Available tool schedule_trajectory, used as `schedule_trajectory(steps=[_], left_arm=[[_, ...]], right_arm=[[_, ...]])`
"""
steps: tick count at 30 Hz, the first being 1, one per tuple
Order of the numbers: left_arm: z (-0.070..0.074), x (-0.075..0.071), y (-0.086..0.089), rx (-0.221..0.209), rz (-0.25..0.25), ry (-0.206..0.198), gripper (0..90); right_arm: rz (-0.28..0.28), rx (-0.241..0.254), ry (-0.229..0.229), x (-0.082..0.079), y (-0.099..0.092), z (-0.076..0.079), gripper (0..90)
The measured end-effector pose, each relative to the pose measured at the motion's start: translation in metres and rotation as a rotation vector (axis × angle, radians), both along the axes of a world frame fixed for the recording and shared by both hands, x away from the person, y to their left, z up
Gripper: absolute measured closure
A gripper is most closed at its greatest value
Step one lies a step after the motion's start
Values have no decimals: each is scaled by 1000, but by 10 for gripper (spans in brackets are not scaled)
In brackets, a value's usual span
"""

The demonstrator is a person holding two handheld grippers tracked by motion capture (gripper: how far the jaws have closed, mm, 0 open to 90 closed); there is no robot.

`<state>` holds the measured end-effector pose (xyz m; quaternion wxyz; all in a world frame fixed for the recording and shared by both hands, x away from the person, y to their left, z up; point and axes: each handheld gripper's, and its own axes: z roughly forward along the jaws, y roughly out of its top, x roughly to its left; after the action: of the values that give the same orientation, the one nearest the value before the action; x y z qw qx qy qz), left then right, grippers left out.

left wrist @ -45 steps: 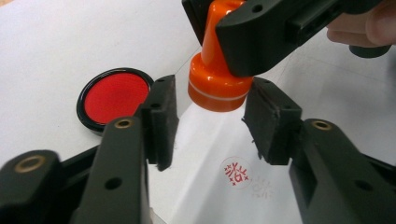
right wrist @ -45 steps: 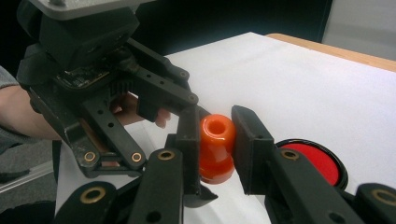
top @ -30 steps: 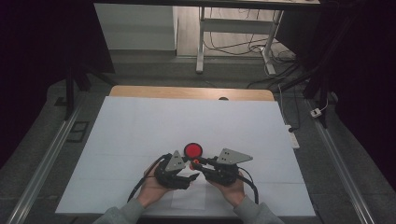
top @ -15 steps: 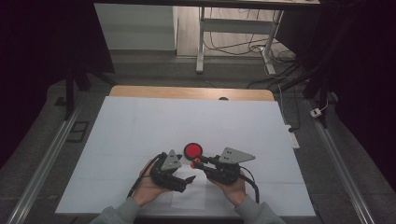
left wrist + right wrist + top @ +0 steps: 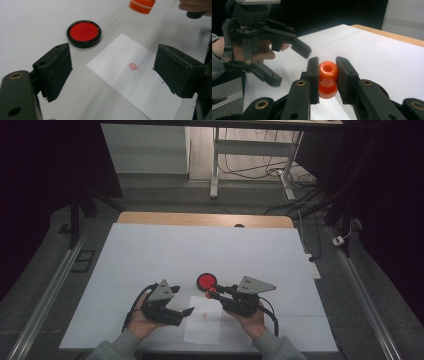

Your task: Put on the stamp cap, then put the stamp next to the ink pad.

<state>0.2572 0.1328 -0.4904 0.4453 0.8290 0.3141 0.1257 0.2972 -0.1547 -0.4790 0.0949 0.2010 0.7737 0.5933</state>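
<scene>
Your right gripper [image 5: 325, 75] is clamped on the orange stamp [image 5: 327, 79], both pads pressing its narrow waist, and it holds the stamp above the table just beside the red ink pad [image 5: 206, 281]. Your left gripper [image 5: 186, 311] has just been opening; its jaws now stand wide with nothing between them, poised over the near-left part of the paper slip [image 5: 140, 82].

The step in hand looks like finishing a stamping: one red imprint [image 5: 133, 66] already sits on the slip. If you mean to print again, keep the stamp's face level as you bring it down, press straight, and lift straight so the mark does not smear. Steady the slip with the left jaws at a corner, clear of the print. Re-ink on the pad first if the face looks dry.

The stamp is a glossy orange plastic piece with a rounded, hollow-topped knob, a pinched waist and a flared base; its printing face is hidden, so I cannot say how well it is inked.
</scene>
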Motion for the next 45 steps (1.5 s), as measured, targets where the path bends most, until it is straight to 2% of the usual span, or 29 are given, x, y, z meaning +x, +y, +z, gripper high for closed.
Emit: schedule_trajectory(steps=[7, 11, 15, 19, 27, 45], left_arm=[[-3, -10, 27, -5, 57, -4, 161], [-8, -18, 47, 14, 99, -10, 168], [-13, -28, 67, 2, 136, -4, 172], [-18, -33, 80, 0, 162, 6, 179], [-22, -31, 87, 2, 191, 15, 174], [-26, -30, 82, 12, 169, 28, 174]], right_arm=[[-11, 7, -5, 2, -4, 3, 727], [-24, 9, -2, 4, -10, 3, 727], [-37, 9, -4, 5, -14, 4, 727], [-46, 12, -7, 5, -16, 6, 727], [-60, 11, -12, 7, -18, 9, 727], [-77, 24, -26, 12, -22, 15, 727]])
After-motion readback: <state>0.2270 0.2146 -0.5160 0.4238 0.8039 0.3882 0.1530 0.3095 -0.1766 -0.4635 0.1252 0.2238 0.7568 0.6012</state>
